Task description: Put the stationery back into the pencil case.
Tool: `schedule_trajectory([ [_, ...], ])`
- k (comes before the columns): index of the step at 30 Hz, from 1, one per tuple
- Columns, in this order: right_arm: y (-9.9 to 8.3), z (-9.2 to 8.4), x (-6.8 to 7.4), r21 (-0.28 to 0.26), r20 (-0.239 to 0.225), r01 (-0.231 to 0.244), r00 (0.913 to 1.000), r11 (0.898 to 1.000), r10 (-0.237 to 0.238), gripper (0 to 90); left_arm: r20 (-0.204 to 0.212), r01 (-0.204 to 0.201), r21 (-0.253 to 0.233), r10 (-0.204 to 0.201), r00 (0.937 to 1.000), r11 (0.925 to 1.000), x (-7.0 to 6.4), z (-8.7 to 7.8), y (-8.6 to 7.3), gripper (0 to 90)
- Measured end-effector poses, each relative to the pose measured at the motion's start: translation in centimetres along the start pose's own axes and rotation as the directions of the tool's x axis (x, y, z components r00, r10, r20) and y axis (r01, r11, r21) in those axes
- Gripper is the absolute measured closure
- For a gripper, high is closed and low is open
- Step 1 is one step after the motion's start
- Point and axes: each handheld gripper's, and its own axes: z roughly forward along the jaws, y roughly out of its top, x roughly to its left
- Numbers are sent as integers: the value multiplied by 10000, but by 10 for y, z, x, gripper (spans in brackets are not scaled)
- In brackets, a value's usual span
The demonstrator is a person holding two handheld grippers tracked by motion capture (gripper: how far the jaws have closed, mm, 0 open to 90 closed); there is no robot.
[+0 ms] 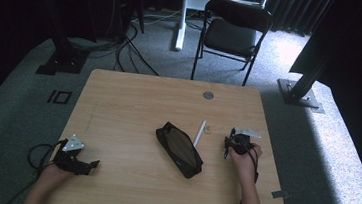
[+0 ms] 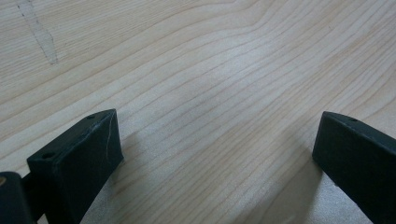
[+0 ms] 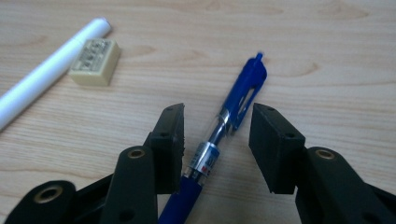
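Clearly risky: with right claw (image 3: 217,140) half open around blue pen (image 3: 224,130) lying on table (image 3: 327,56), only left pad touching, could push pen sideways toward eraser (image 3: 95,61) instead of gripping; left claw (image 2: 215,158) wide open, empty.

The wooden table (image 1: 118,111) carries a black pouch (image 1: 178,149), white marker (image 1: 199,133), probably an eraser (image 3: 95,62), and a blue pen (image 3: 224,123).

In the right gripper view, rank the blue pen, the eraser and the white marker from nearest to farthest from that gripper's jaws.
1. Blue pen: lying between the right gripper jaws, which stand apart around it, not yet clamped.
2. Eraser: on the table up and to the left.
3. White marker: just beyond the eraser on the far left; its near end is close enough that these last two are nearly level.
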Motion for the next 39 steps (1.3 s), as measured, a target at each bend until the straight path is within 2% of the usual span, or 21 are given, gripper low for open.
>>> schedule_trajectory([
  [6, -1, 3, 1, 139, 301, -34, 9995, 9999, 29, 597, 1, 1, -3, -1, 10000, 10000, 0, 0, 0, 16],
  [9, 2, 4, -1, 259, 514, -102, 9986, 9996, 89, 652, -1, 0, -2, 0, 10000, 10000, 0, 0, 0, 16],
  [15, 3, 5, -1, 284, 581, -221, 9981, 9994, 205, 683, -4, 2, -4, -2, 10000, 10000, 0, 0, 0, 16],
  [22, 7, 8, 2, 381, 128, -647, 9979, 9972, 642, 794, -14, 16, -2, -16, 10000, 10000, 0, 0, 0, 16],
  [23, 8, 8, 2, 374, 176, -603, 9981, 9975, 597, 794, -10, 18, -11, -18, 10000, 10000, 0, 0, 0, 16],
  [25, 8, 9, 2, 312, 33, -926, 9957, 9952, 926, 794, -15, 17, -1, -17, 10000, 10000, 0, 0, 0, 16],
  [27, 9, 9, 1, 276, -49, -1039, 9946, 9942, 1041, 794, -16, 21, -2, -21, 10000, 10000, 0, 0, 0, 16],
  [36, 19, -4, -1, -18, -333, -977, 9947, 9952, 975, 794, -15, 15, -1, -15, 10000, 10000, 0, 0, 0, 16],
  [39, 22, -11, 1, -61, -401, -764, 9963, 9971, 761, 794, -14, 15, 0, -15, 10000, 10000, 0, 0, 0, 16],
])
